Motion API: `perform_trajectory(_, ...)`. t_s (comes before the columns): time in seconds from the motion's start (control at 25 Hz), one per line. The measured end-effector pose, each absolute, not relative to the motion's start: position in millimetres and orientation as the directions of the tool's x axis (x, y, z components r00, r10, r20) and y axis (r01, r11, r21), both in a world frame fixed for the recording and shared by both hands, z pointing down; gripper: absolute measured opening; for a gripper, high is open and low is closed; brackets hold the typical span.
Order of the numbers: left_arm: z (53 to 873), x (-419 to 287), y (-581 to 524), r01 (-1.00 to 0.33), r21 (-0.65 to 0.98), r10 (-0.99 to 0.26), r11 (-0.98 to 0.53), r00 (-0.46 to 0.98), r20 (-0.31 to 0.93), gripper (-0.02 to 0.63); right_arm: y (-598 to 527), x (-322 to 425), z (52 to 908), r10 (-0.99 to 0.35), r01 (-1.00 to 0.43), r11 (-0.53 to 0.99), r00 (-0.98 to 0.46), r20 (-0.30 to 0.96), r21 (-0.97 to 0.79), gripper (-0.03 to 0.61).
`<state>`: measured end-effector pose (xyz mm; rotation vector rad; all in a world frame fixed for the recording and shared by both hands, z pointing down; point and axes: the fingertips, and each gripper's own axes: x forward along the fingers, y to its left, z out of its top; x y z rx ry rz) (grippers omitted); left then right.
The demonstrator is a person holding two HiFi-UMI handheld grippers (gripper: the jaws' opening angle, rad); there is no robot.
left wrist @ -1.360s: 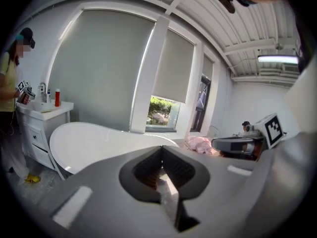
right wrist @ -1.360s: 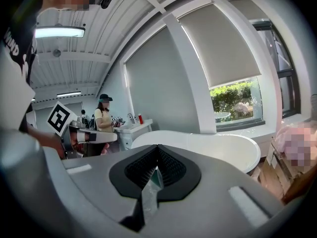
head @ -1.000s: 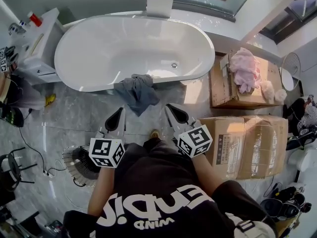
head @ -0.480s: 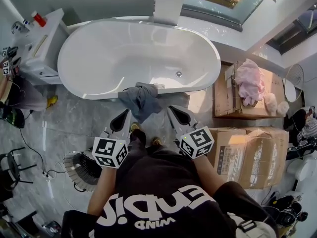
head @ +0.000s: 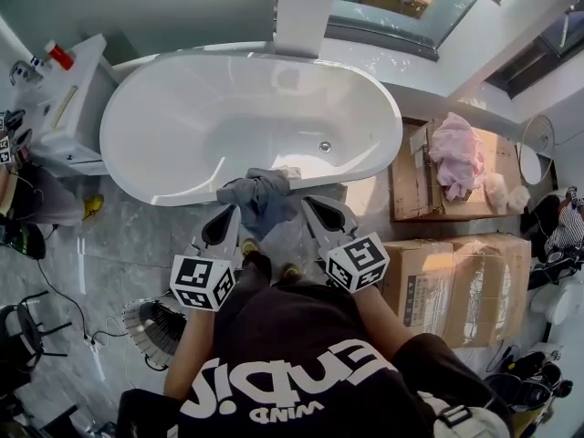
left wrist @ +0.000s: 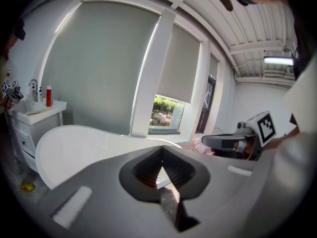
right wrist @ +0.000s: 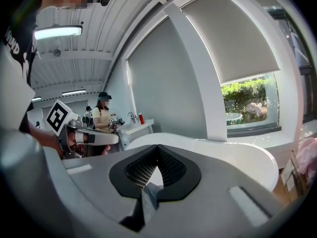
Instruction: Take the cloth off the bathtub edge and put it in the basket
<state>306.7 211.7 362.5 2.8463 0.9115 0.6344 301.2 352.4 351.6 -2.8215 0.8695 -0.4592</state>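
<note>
Presently, the cloth (head: pixel 258 194) drapes the bathtub edge (head: pixel 173 192) just ahead, between the two tips; left gripper (head: pixel 228 212) and right gripper (head: pixel 310 204) both closed, empty, equally near.

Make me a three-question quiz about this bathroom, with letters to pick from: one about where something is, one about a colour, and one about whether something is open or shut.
1. Where is the grey cloth?
A) on the floor
B) draped over the bathtub edge
C) on the window sill

2. What colour is the fluffy bundle on the far cardboard box?
A) green
B) black
C) pink

3. How are the left gripper jaws?
A) shut, with nothing between them
B) wide apart
C) shut on the cloth

Answers:
1 B, it hangs over the tub's near rim.
2 C, it is pale pink.
3 A, the left gripper view shows the tips meeting with nothing in them.
</note>
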Motion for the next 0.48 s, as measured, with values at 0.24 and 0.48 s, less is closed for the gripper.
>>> perform_trajectory(0.24, 368.2, 320.9, 212.2, 0.553, 0.220, 0.593, -0.804, 0.715, 0.371, -0.003, 347.9, 314.3, 356.5, -0.570, -0.521, -0.820, 0.781, 0.257, -0.236, 0.009)
perform_trajectory(0.48, 377.4, 335.8, 216.1, 0.572, 0.226, 0.612, -0.789, 0.698, 0.372, -0.003, 347.2, 327.9, 364.6, -0.563, -0.510, -0.825, 0.781, 0.270, -0.244, 0.009)
